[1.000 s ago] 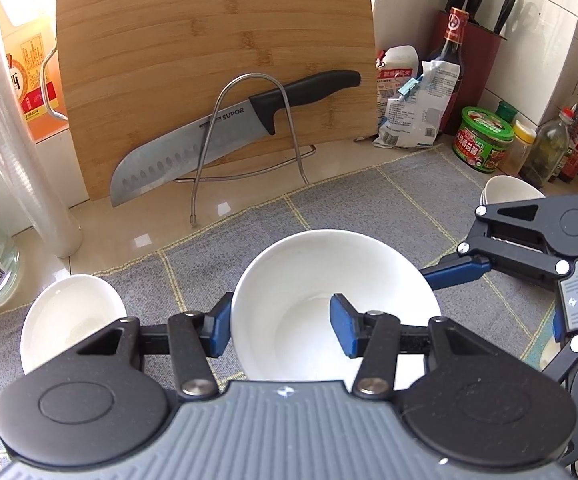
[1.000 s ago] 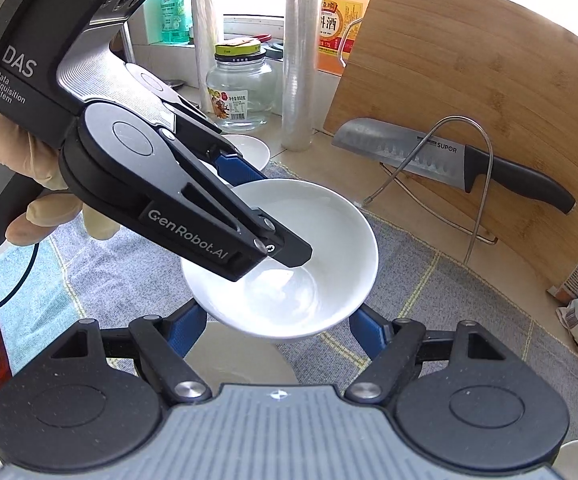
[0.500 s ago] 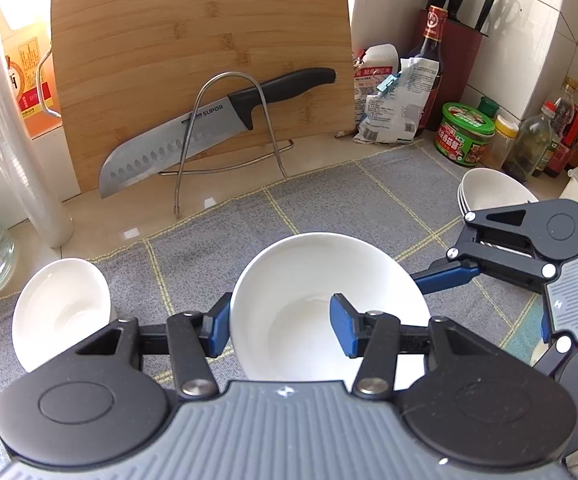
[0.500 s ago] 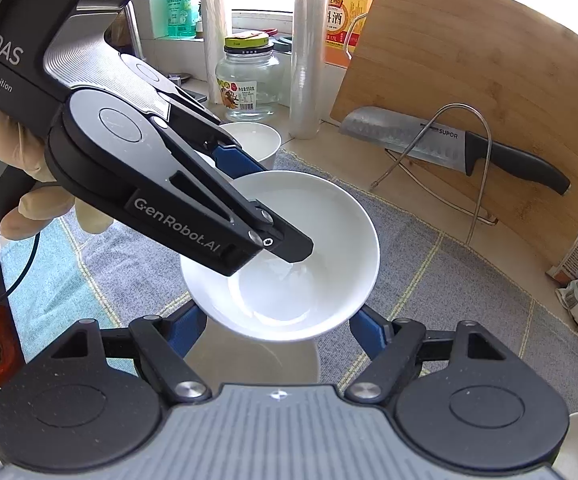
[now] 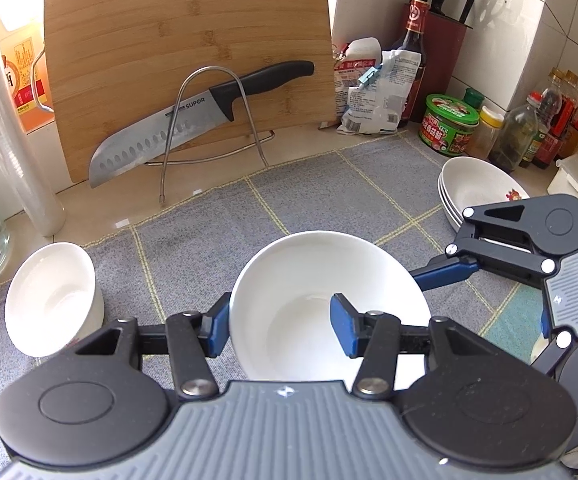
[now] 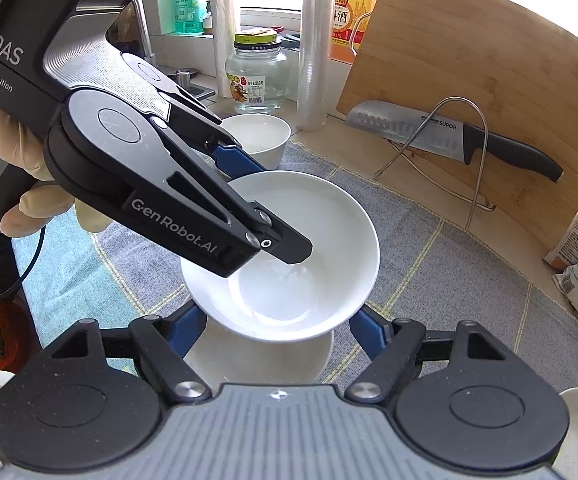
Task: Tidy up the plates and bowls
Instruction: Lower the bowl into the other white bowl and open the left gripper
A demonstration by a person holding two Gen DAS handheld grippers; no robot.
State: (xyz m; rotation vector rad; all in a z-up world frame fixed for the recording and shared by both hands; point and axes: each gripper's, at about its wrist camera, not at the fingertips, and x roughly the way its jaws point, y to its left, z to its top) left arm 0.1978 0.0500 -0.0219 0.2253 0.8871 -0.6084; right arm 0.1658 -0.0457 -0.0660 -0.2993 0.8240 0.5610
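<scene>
My left gripper is shut on the rim of a white bowl, one finger outside the wall and one inside. It holds the bowl above the grey checked mat. In the right wrist view this bowl hangs right over a second white bowl. That lower bowl sits between the fingers of my right gripper, which is shut on its sides. A small deep white bowl stands on the mat's left end. A stack of shallow white dishes stands at the right.
A knife rests in a wire rack against a bamboo cutting board. Bags, a knife block, a green-lidded tub and bottles line the back right. A glass jar and a film roll stand at the left. A gloved hand holds the left gripper.
Both grippers have carried their bowls rightward along the mat; the board and knife slid left in view and the dish stack at the right came into fuller view. Grips unchanged.
</scene>
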